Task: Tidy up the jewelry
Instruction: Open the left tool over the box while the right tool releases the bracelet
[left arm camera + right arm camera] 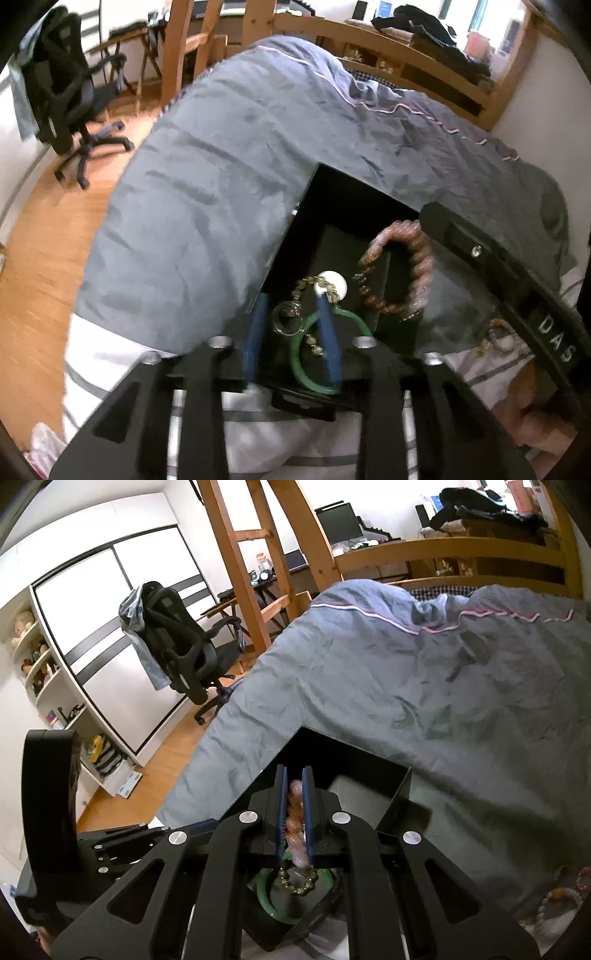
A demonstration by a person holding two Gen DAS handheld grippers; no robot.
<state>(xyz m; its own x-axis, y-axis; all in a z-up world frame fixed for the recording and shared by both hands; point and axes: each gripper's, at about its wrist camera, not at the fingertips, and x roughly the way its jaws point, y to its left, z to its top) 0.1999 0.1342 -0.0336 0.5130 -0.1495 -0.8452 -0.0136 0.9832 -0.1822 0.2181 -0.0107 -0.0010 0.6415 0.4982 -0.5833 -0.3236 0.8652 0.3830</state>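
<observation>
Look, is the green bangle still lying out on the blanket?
No, the green bangle lies inside the black box, next to a gold bead bracelet, not on the grey blanket.

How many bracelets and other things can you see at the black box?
Green bangle: 1
Pink bead bracelet: 1
Brown bead bracelet: 1
Gold chain: 1
White disc: 1
Metal ring: 1
Total: 6

grey duvet point(424, 686) on bed | office chair point(184, 653) | wooden ladder point(243, 554) | monitor point(338, 522)
</observation>
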